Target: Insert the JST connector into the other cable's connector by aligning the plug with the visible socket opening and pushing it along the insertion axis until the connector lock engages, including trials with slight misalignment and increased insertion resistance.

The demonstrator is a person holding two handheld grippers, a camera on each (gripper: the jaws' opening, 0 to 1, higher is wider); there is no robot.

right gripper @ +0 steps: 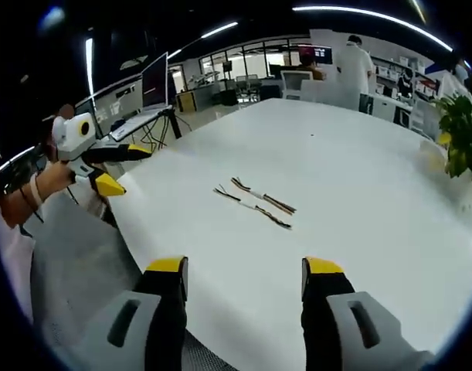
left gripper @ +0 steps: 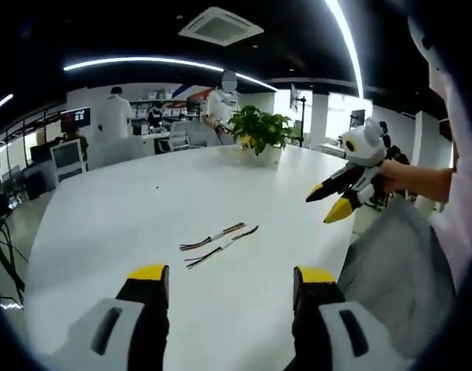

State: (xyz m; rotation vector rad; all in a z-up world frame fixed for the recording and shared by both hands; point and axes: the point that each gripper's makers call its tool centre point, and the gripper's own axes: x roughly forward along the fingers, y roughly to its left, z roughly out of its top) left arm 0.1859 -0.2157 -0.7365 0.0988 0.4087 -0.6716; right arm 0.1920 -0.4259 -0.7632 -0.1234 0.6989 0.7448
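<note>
Both claws, left (left gripper: 229, 280) and right (right gripper: 245, 270), hang spread wide and empty over the white surface (left gripper: 127, 209), two cables (left gripper: 219, 243) lying side by side ahead.

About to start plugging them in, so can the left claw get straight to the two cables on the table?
Probably yes: the left claw is open, and only bare table lies between it and the cables.

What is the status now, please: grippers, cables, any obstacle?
Left gripper open, empty, above table edge. Right gripper open, empty. Two cables lie side by side on white table, unmated. Nothing near them; potted plant far off.
</note>
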